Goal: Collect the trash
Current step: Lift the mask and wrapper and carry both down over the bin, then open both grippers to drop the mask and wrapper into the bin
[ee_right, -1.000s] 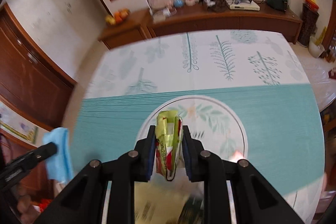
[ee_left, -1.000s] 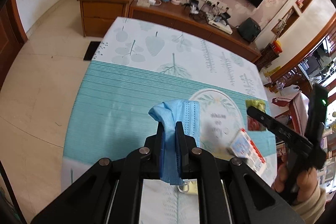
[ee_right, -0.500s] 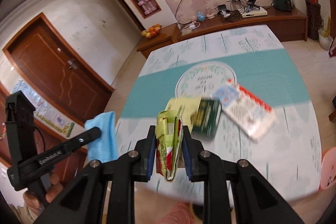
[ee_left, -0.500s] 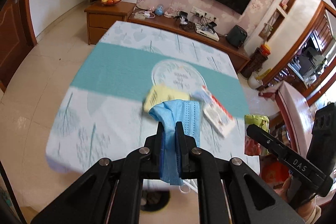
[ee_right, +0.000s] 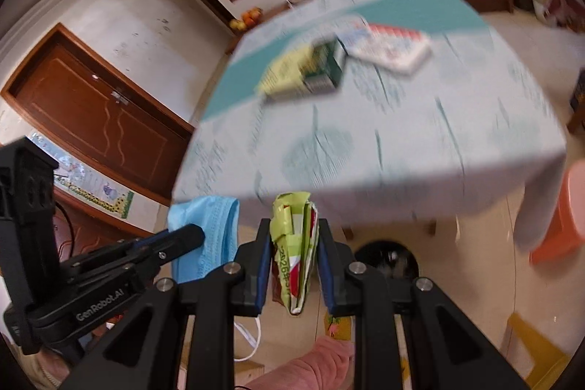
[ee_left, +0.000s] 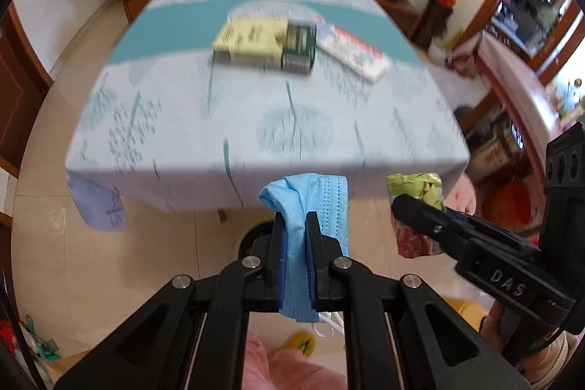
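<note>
Pulled back off the table since a second ago, both grippers now out past its near edge, above open floor. Clamped tight in the left gripper (ee_left: 294, 225): a blue face mask (ee_left: 310, 203), hanging lengthwise between the pads. Pinched narrow in the right gripper (ee_right: 294, 240): a crumpled green snack wrapper (ee_right: 292, 243), long axis upright. Just beyond and below, a dark round bin (ee_right: 387, 258) on the tiles under the table (ee_right: 402, 178) overhang, nearer the right gripper. Probably next: lower and release there. Farther off, a yellow-green box (ee_left: 263, 42) and a red-and-white packet (ee_left: 354, 52) left on the cloth.
</note>
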Motion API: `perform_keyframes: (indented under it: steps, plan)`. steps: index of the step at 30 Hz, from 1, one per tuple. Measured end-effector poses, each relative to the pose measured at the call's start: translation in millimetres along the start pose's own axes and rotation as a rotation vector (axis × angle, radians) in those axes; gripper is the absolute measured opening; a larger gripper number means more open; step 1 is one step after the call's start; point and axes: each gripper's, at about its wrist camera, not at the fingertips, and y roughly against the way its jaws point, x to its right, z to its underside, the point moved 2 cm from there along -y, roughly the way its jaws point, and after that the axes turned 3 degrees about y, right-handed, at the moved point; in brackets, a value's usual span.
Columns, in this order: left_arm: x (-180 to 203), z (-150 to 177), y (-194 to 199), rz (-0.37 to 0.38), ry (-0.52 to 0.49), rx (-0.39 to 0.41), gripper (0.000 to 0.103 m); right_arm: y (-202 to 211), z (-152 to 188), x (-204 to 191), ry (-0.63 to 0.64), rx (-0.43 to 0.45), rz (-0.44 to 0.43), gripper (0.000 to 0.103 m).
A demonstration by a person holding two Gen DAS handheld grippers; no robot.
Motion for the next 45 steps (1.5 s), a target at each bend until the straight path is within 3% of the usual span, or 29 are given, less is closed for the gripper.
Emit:
perform_keyframes:
  steps: [6,12,25,30,33,35,37,40,45]
  plan:
    - [-5.0,36.8,-61.1,-0.006,-0.059,-0.085,0.007,-47.0,48.8,36.3,-0.11,-0.05,0.035,0.023]
    - [-5.6,58.9,-129.0,-0.004,-0.136,-0.119,0.007,-99.1,82.8,77.7,-0.208,-0.087,0.088,0.023]
    - [-13.4,67.1,-268.8,-0.009,-0.292,-0.159,0.008,-209.4,118.2,157.8,-0.358,-0.152,0.174,0.026]
    - [-15.9,75.5,-306.4,-0.028,-0.345,-0.18,0.019,-248.2,132.7,176.8,-0.423,-0.195,0.168,0.033]
    - [-18.6,78.8,-318.6,-0.047,-0.37,-0.183,0.03,-267.2,142.0,185.9,-0.456,-0.242,0.175,0.036]
    - [-20.1,82.6,-325.5,-0.051,-0.384,-0.197,0.049,-277.7,148.1,189.1,-0.466,-0.271,0.176,0.04]
    - [-20.6,86.0,-328.8,-0.055,-0.396,-0.194,0.059,-283.1,151.3,189.7,-0.472,-0.274,0.174,0.047]
    - [-19.9,88.9,-331.6,-0.077,-0.403,-0.186,0.064,-285.1,153.1,193.2,-0.484,-0.27,0.175,0.059]
    - [-22.3,88.0,-331.9,-0.078,-0.39,-0.19,0.065,-279.9,149.1,192.0,-0.49,-0.26,0.168,0.061]
